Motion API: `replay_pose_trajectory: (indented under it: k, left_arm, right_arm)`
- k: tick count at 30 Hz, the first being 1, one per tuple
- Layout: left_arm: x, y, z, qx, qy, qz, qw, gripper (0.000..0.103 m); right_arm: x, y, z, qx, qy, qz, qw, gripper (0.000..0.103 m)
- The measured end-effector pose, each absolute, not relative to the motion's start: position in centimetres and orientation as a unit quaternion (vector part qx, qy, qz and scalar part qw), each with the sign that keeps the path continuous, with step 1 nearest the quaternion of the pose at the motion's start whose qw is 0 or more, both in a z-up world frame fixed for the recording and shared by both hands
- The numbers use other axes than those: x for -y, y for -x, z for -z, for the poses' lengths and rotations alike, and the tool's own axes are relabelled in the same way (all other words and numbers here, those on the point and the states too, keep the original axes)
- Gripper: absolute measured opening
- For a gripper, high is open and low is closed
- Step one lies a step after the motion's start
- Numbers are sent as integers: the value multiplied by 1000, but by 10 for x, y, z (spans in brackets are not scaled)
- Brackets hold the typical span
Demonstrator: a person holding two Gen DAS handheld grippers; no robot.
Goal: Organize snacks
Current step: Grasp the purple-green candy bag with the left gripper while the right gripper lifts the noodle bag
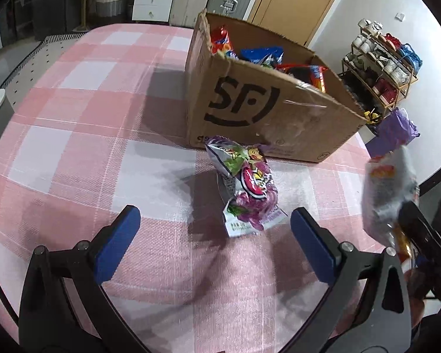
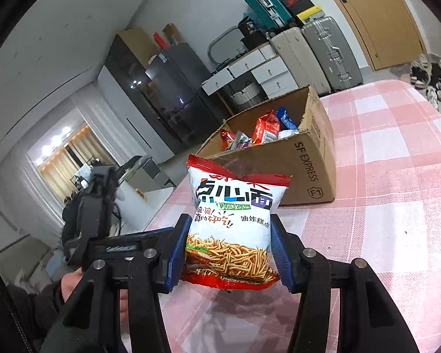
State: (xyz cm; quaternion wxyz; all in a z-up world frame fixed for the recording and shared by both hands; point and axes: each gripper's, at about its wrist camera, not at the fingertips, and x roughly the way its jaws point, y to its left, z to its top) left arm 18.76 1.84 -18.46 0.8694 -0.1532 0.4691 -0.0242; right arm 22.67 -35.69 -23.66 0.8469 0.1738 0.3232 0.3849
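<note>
Right gripper (image 2: 229,247): clamped on a noodle bag (image 2: 232,229), blue pads pressing its two sides; the bag stands upright between the fingers, clear of the cloth.
Noodle bag: white with red top and bottom edges, a picture of fried noodle sticks low on its front; in the left wrist view it shows blurred at the far right (image 1: 388,194), off to the right of the left gripper.
Left gripper (image 1: 214,235): jaws wide apart, nothing between the pads, pointing down at the cloth.
Purple bag (image 1: 247,188): lies on the cloth just ahead of the left gripper, between the lines of its two fingers, touching neither; its far end is near the box wall.
Box (image 1: 279,117): open cardboard, beyond the purple bag from the left gripper; from the right gripper it stands ahead, behind the noodle bag (image 2: 282,158).
Box contents: several packets (image 2: 264,129), red, blue and green, piled inside.
Cloth (image 1: 88,117): pink and white checks, under both grippers.
Hand (image 2: 70,285): partly seen left of the right gripper.
</note>
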Motion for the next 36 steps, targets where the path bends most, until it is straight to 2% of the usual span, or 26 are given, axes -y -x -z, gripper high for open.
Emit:
replay_pose_trajectory:
  k: [16, 23, 26, 29, 30, 31, 32, 34, 36]
  left_arm:
    - [-8, -230, 211, -494, 169, 18, 853, 101]
    - [-11, -228, 211, -491, 173, 22, 854, 94]
    - [-11, -227, 211, -488, 177, 34, 854, 85]
    - [-9, -225, 209, -485, 178, 54, 855, 68]
    - [-7, -225, 207, -482, 179, 70, 855, 54]
    - [-6, -224, 206, -482, 178, 82, 854, 35]
    - [-2, -224, 205, -484, 171, 91, 853, 27]
    - [7, -221, 202, -481, 136, 90, 861, 21]
    - [13, -216, 201, -477, 120, 96, 865, 20]
  right_arm:
    - [364, -224, 240, -323, -192, -371, 849, 53]
    - [362, -222, 240, -332, -186, -367, 849, 53]
    - [362, -221, 240, -333, -183, -363, 851, 53]
    - [362, -218, 238, -333, -180, -360, 852, 53]
    - [363, -217, 237, -334, -179, -359, 853, 53]
    - [363, -216, 237, -334, -178, -359, 853, 53]
    - [363, -216, 237, -333, -178, -357, 854, 53]
    - [363, -214, 236, -334, -176, -356, 855, 53]
    - [363, -213, 235, -335, -171, -351, 858, 53]
